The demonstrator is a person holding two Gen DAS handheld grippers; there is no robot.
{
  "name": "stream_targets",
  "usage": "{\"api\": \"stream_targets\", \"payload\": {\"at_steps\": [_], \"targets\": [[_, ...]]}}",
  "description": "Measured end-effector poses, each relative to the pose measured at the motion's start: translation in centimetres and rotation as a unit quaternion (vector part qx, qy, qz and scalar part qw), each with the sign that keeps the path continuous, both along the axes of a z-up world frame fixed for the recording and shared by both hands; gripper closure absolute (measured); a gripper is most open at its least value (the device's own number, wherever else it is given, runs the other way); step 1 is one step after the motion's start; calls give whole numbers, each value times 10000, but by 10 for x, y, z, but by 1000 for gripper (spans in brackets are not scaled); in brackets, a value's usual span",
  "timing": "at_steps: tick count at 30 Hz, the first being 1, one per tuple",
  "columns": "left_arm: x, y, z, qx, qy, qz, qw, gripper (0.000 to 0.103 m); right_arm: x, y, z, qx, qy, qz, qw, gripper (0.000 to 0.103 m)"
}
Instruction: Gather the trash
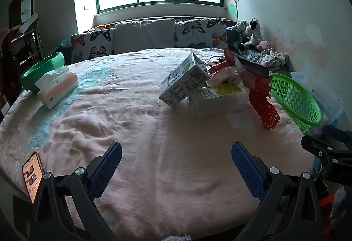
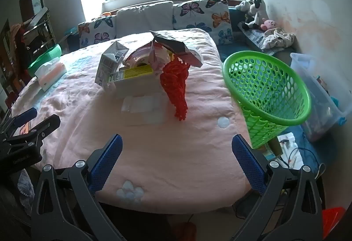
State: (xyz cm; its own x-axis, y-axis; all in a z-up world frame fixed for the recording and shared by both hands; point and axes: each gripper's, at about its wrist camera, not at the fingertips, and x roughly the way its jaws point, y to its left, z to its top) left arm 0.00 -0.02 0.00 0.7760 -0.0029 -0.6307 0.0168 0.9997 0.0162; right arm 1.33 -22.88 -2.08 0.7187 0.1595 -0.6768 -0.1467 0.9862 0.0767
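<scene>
A pile of trash lies on the pink bedspread [image 1: 143,131]: a white milk carton [image 1: 183,80] [image 2: 110,62], a flat box with a yellow label [image 1: 222,90] [image 2: 134,75], a red foam net [image 1: 264,106] [image 2: 176,87], a dark snack bag [image 2: 176,47] and a clear plastic bag [image 2: 143,106]. A green mesh basket [image 1: 294,100] [image 2: 266,91] tilts at the bed's right edge. My left gripper [image 1: 176,166] is open and empty, short of the pile. My right gripper [image 2: 176,159] is open and empty, near the bed's front edge, left of the basket.
A tissue pack [image 1: 58,87] and a green tub [image 1: 41,69] sit at the bed's left. A phone [image 1: 33,175] lies at the front left corner. Pillows [image 1: 145,36] line the back. A clear storage box [image 2: 319,95] stands on the floor at right.
</scene>
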Motion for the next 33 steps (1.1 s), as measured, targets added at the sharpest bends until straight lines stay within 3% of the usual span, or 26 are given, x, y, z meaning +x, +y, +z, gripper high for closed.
{"api": "stream_targets", "payload": {"at_steps": [33], "targets": [[3,-3,5,1,-12,-6,10000,7,3,-2,0,34,5,-28,10000,4]]}}
